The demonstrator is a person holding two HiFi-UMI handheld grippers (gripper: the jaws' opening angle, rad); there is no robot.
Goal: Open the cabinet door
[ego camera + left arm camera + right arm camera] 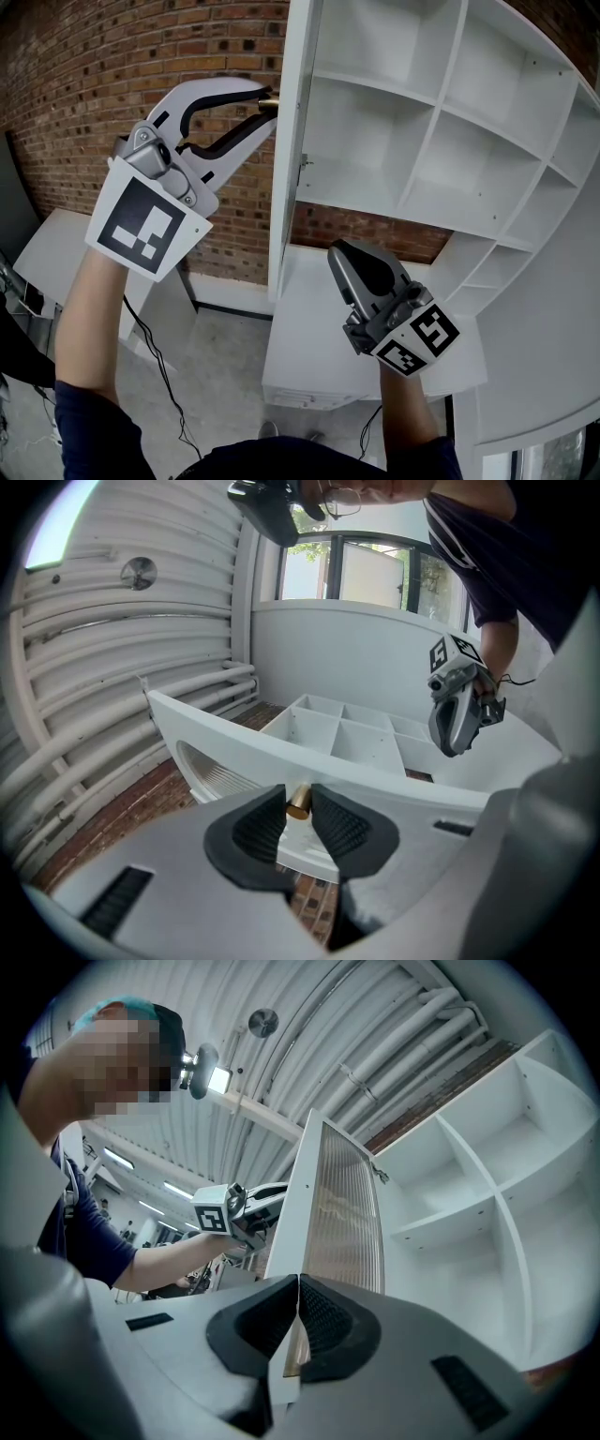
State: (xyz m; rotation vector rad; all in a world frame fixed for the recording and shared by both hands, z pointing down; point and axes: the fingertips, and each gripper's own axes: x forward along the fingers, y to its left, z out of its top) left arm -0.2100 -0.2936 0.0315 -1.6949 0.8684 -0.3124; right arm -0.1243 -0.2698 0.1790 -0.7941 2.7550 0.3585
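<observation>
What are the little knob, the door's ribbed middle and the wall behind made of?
The knob is probably brass or brass-coloured metal: golden with a soft shine. The door panel looks like ribbed glass or clear plastic, I cannot tell which: it has fine parallel grooves and light passes through. The wall is bare red brick with pale mortar lines.

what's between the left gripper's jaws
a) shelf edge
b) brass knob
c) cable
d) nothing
b: in the left gripper view the left gripper has its pads closed on the brass knob of the door.
</observation>
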